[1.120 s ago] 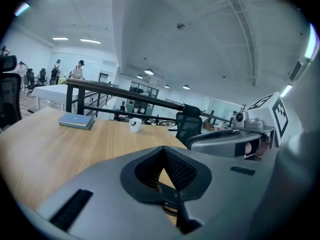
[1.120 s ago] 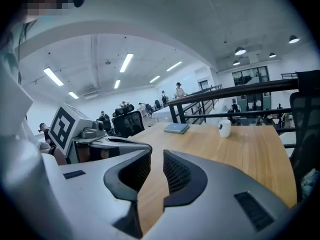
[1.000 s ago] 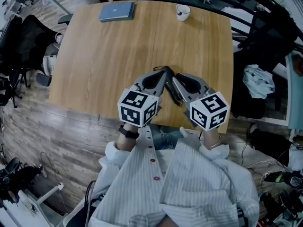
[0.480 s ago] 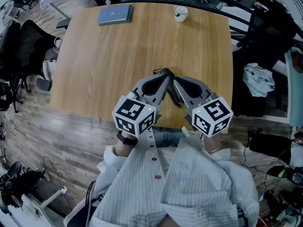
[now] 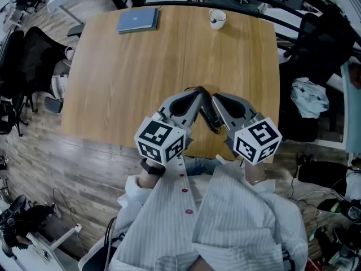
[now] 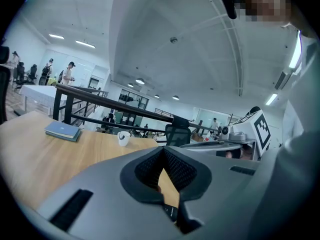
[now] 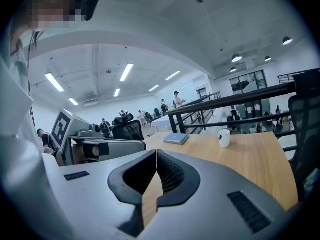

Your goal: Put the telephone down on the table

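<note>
Both grippers hover side by side over the near edge of the wooden table (image 5: 130, 66). A slim dark thing (image 5: 207, 110), probably the telephone, shows in the narrow gap between them; I cannot tell whether it lies on the table or is held. My left gripper (image 5: 198, 89) has its tips together (image 6: 162, 151), and a small dark piece with white print (image 6: 170, 212) sits low in the gap behind them. My right gripper (image 5: 215, 97) is shut, its pads meeting (image 7: 156, 154) with only wood visible behind them.
A blue book (image 5: 137, 20) and a white cup (image 5: 218, 18) sit at the table's far edge. A black chair (image 5: 28, 49) stands to the left, and bags and cables lie on the floor (image 5: 307, 97) to the right. People stand far off.
Both grippers have stayed almost in place over the near edge. The right one has drifted slightly to the right.
</note>
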Demonstrator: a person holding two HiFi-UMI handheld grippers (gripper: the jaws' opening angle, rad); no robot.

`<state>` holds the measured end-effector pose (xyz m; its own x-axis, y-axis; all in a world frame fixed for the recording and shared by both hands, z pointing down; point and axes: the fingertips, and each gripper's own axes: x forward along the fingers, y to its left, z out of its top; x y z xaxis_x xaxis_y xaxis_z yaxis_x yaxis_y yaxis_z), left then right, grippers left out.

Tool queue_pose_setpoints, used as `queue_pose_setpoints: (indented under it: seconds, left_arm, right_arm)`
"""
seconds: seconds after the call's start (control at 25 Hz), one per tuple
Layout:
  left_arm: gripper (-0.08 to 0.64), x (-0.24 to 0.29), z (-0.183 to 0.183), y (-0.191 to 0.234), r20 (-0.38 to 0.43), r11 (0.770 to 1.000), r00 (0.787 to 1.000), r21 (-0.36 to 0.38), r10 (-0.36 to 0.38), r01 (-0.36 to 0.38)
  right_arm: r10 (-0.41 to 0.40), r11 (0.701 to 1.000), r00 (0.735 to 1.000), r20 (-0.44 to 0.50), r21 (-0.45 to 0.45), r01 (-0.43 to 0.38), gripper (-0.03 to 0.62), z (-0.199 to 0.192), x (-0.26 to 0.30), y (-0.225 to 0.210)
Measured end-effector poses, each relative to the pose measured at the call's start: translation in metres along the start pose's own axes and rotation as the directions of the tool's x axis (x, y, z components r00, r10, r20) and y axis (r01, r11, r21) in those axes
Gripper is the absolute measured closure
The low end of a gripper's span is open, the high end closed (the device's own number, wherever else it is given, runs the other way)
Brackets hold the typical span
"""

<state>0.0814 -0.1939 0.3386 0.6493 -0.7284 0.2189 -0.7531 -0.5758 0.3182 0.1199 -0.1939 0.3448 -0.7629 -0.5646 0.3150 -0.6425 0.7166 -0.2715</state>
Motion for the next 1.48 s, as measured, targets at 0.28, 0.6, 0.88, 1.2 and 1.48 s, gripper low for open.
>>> queue_pose_setpoints:
  seconds: [0.28,0.6,0.88,1.2,1.48]
  left_arm:
    - [0.551,0.003,0.001,0.011,-0.012,1.000,1.000,0.000,-0.005,0.005]
    - [0.551,0.009,-0.001,0.014,-0.027,1.000,0.999,-0.004,-0.025,0.025]
    - [0.551,0.010,0.001,0.016,-0.022,1.000,0.999,-0.008,-0.027,0.027]
    - [0.551,0.010,-0.001,0.016,-0.025,0.999,0.999,-0.014,-0.029,0.029]
    - [0.551,0.021,0.005,0.006,-0.050,0.996,0.995,0.020,-0.089,0.090]
  right_arm:
    - [-0.015,1.000,1.000,-0.003,0.009,0.015,0.558,0.003,0.007,-0.005]
    - [-0.017,1.000,0.999,-0.029,0.023,0.018,0.558,-0.003,0.012,-0.008]
    - [-0.026,0.999,0.999,-0.045,0.029,0.028,0.558,-0.006,0.014,-0.009]
    - [-0.027,0.999,0.998,-0.054,0.035,0.029,0.558,-0.009,0.014,-0.010]
    - [-0.036,0.999,0.998,-0.046,0.034,0.037,0.558,-0.007,0.010,-0.014]
